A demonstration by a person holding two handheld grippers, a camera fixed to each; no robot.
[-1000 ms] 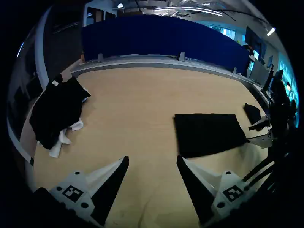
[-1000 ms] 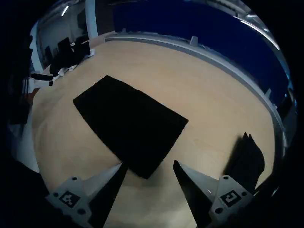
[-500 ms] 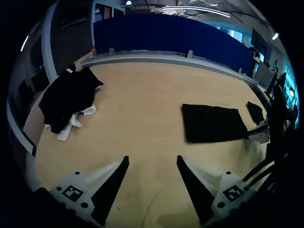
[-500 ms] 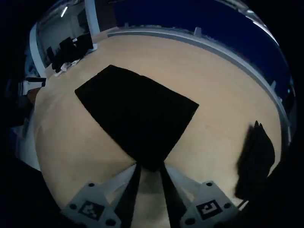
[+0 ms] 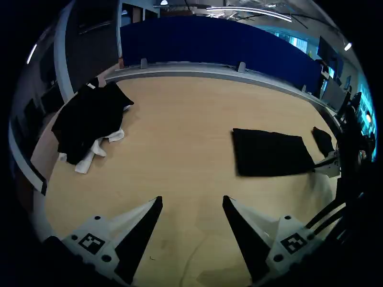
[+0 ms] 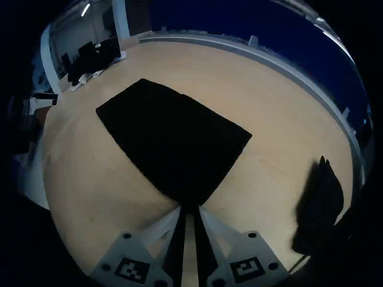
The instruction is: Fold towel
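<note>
A black towel (image 6: 174,138) lies flat on the wooden table (image 6: 268,105), folded into a rectangle. My right gripper (image 6: 190,209) is shut on the towel's near corner, its fingers almost together. In the left gripper view the same towel (image 5: 270,152) lies to the right, and the right gripper (image 5: 328,165) shows at its far right edge. My left gripper (image 5: 191,198) hovers open over bare table, well left of the towel, with nothing between its fingers.
A heap of black and white cloth (image 5: 88,124) sits at the table's left side. A small dark folded cloth (image 6: 318,210) lies right of the towel. A blue partition (image 5: 215,43) runs along the table's far edge.
My right gripper moved in and shut on the towel's near corner. The left gripper stayed open, and its view shifted a little, so the towel and the cloth heap look farther away.
</note>
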